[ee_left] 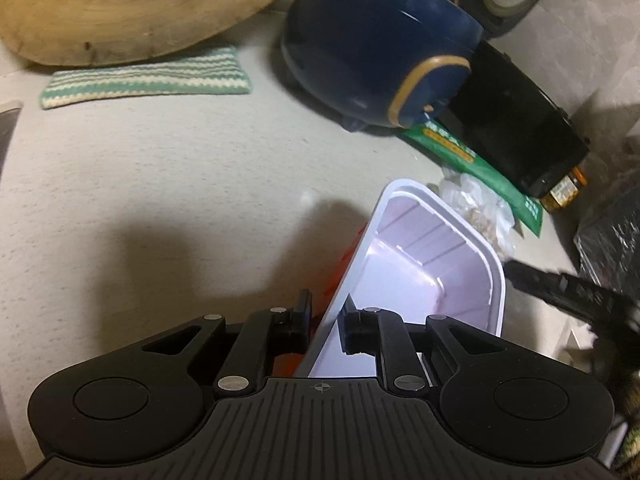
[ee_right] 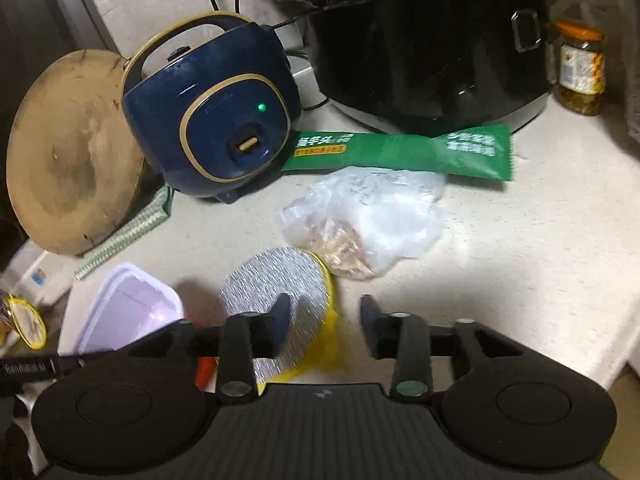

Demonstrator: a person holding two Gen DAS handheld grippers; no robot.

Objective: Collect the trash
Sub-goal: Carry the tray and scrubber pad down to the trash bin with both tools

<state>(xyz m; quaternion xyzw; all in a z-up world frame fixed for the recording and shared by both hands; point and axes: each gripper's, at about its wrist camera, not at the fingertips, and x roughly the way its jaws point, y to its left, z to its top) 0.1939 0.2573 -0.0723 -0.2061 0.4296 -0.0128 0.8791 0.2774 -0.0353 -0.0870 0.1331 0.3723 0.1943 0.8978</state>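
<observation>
A white plastic tub (ee_left: 424,264) tilts up from the counter, and my left gripper (ee_left: 326,316) is shut on its near wall. The tub (ee_right: 132,304) is also at the lower left of the right wrist view. Something orange-red (ee_left: 348,264) lies under it. My right gripper (ee_right: 325,308) stands open over a round foil lid with a yellow rim (ee_right: 280,288). The lid lies by the left finger and no pad presses on it. Just beyond are a crumpled clear bag of scraps (ee_right: 368,224) and a long green wrapper (ee_right: 400,152).
A dark blue rice cooker (ee_right: 212,108) and a black cooker (ee_right: 428,48) stand at the back. A round wooden board (ee_right: 72,152) leans at the left over a striped cloth (ee_left: 148,80). A jar (ee_right: 580,68) stands far right. The counter's edge (ee_right: 600,368) runs close on the right.
</observation>
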